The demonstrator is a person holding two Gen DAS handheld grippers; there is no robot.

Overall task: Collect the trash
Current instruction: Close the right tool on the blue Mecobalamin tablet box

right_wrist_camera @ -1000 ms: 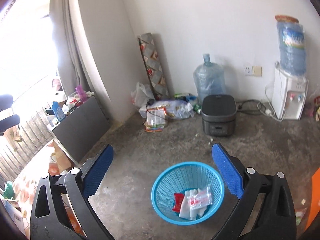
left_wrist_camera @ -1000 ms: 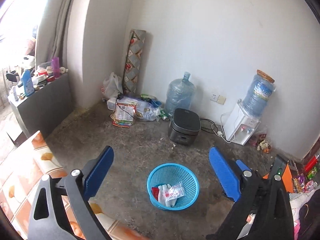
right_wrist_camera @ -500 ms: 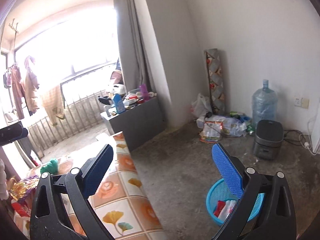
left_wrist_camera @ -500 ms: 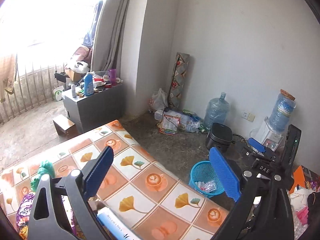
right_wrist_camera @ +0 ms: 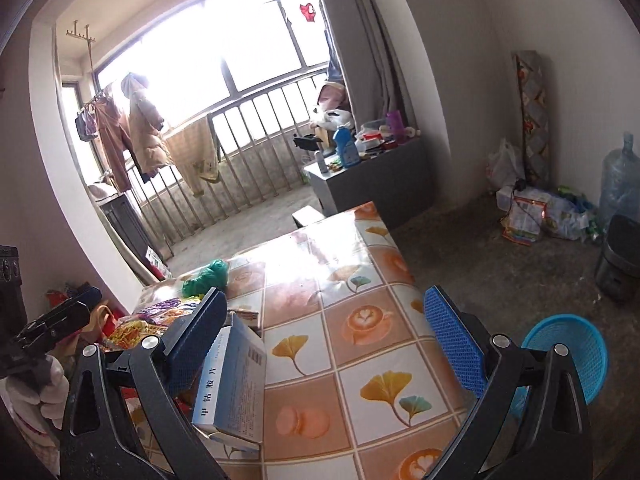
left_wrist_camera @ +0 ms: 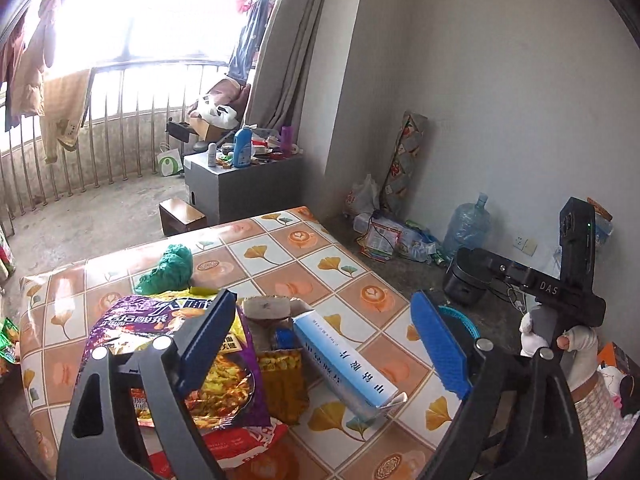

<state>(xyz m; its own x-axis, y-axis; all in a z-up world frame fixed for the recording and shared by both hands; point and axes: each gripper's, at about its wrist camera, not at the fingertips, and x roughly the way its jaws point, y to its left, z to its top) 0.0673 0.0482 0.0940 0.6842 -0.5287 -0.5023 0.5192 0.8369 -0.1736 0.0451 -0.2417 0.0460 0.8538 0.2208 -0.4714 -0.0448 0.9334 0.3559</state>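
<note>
Reaching for next trash: left gripper [left_wrist_camera: 324, 340] wide, closing, nothing gripped; blue-white carton [left_wrist_camera: 344, 364] lies between its jaws. Right gripper [right_wrist_camera: 328, 344] open, empty, blue basket [right_wrist_camera: 568, 352] to its right. Next: pinch carton.

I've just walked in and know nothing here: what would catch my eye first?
Probably the heap of bright snack wrappers and a blue-and-white box on the tiled-pattern tablecloth. Past the table's edge, a blue basket stands on the floor.
</note>
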